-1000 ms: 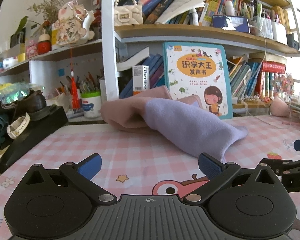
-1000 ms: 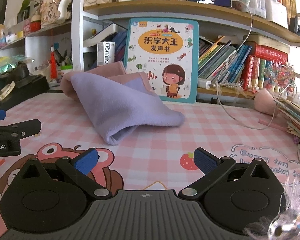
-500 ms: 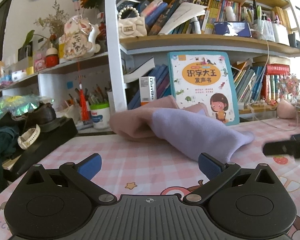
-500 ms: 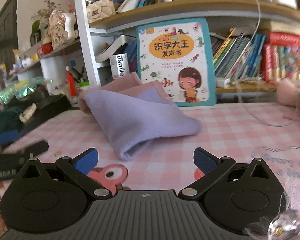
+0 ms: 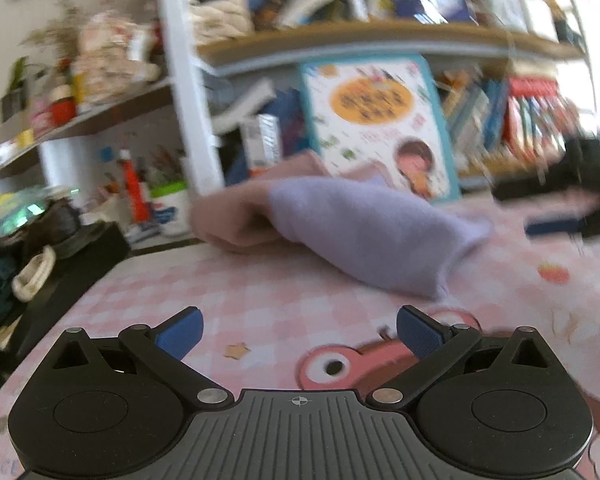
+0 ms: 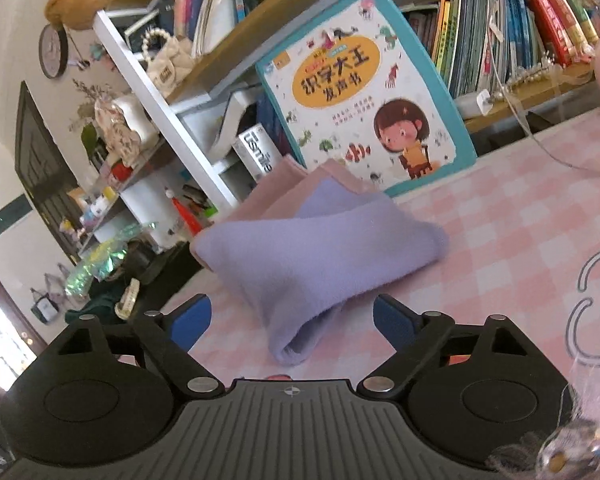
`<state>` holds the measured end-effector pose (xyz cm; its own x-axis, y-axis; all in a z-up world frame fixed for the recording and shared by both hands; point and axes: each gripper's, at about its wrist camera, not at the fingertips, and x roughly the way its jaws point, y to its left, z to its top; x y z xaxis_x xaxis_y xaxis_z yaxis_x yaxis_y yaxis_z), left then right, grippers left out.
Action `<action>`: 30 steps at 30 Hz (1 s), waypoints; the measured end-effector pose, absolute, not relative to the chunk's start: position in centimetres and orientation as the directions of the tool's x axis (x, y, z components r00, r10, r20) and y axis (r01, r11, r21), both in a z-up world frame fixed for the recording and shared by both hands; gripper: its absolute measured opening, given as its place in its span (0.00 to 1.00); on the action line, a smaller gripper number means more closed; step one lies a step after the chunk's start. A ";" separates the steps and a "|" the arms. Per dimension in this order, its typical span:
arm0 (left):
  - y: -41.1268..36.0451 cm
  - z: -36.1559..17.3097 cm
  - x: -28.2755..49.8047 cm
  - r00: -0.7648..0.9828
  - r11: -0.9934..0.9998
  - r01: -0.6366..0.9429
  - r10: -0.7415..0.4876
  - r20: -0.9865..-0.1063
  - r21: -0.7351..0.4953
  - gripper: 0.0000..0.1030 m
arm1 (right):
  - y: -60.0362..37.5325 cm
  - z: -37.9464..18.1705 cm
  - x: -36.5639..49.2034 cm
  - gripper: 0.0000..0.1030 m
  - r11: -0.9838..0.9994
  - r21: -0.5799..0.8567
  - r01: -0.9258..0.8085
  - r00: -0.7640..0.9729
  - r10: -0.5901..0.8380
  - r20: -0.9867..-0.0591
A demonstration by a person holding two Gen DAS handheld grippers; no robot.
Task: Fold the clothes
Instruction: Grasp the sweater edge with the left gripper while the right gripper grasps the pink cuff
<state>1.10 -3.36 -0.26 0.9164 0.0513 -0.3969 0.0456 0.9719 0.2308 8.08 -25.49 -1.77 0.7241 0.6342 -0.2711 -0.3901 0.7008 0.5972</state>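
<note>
A soft garment, lilac (image 5: 364,236) outside and pink (image 5: 236,216) inside, lies loosely folded on the pink checked table mat (image 5: 260,296). My left gripper (image 5: 298,332) is open and empty, a short way in front of the garment's left side. The right wrist view is tilted, and there my right gripper (image 6: 292,320) has the garment's (image 6: 320,256) near lilac corner lying between its fingers. Its jaws are closing, but the blue pads (image 6: 392,322) stand clear of the cloth. The left wrist view is blurred and shows the right gripper (image 5: 556,224) as a dark smear at the garment's right end.
A picture book (image 6: 364,108) leans against the bookshelf (image 6: 236,60) just behind the garment. A black box with clutter (image 5: 60,256) sits at the table's left edge. A pen cup (image 5: 172,208) stands behind it. A thin cable (image 6: 540,136) trails across the mat at right.
The right gripper has rolled and moved in on the garment, whose near corner now lies between its slightly narrower fingers. The left gripper has shifted a little closer, and its view is now blurred.
</note>
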 end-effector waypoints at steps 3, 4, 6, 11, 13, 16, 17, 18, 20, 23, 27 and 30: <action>-5.2 -0.2 1.9 0.921 0.954 0.069 0.050 -0.386 0.290 1.00 | -26.3 -1.9 8.2 0.86 0.676 0.633 -0.378 0.719 0.645 -0.259; -5.9 0.0 2.3 0.925 0.949 0.077 0.046 -0.376 0.305 1.00 | -26.5 -2.0 8.3 0.86 0.678 0.636 -0.368 0.720 0.641 -0.266; -7.3 0.2 2.8 0.935 0.936 0.105 0.022 -0.354 0.335 1.00 | -26.8 -2.3 8.5 0.86 0.683 0.643 -0.347 0.722 0.632 -0.281; -10.5 -0.3 4.5 0.931 0.898 0.176 -0.019 -0.364 0.404 1.00 | -28.2 -3.0 8.9 0.86 0.665 0.686 -0.295 0.735 0.617 -0.281; -11.6 -0.8 5.4 0.919 0.882 0.199 -0.018 -0.393 0.426 1.00 | -28.8 -3.4 9.1 0.86 0.648 0.710 -0.274 0.740 0.614 -0.275; -12.9 -1.7 6.5 0.910 0.858 0.227 -0.018 -0.414 0.461 1.00 | -29.4 -3.9 9.3 0.86 0.621 0.745 -0.243 0.740 0.615 -0.271; -13.2 -1.9 6.8 0.912 0.849 0.227 -0.012 -0.411 0.478 1.00 | -29.5 -4.0 9.4 0.86 0.612 0.754 -0.240 0.738 0.619 -0.267; -13.6 -2.2 7.2 0.916 0.836 0.218 0.002 -0.400 0.503 1.00 | -29.6 -4.0 9.4 0.86 0.602 0.763 -0.237 0.737 0.623 -0.263; -13.9 -2.5 8.1 0.924 0.817 0.195 0.032 -0.382 0.542 0.93 | -29.7 -4.1 9.4 0.86 0.586 0.775 -0.235 0.734 0.630 -0.255; -13.4 -2.4 9.9 0.920 0.830 0.183 0.044 -0.389 0.527 0.66 | -29.6 -4.2 9.5 0.86 0.565 0.788 -0.245 0.722 0.649 -0.241; -11.6 -1.7 10.8 0.899 0.899 0.235 -0.057 -0.434 0.369 0.12 | -29.2 -4.7 9.8 0.86 0.521 0.817 -0.248 0.690 0.687 -0.230; -10.8 -1.4 9.9 0.902 0.905 0.256 -0.097 -0.421 0.339 0.10 | -28.9 -5.0 9.9 0.87 0.486 0.838 -0.247 0.662 0.716 -0.221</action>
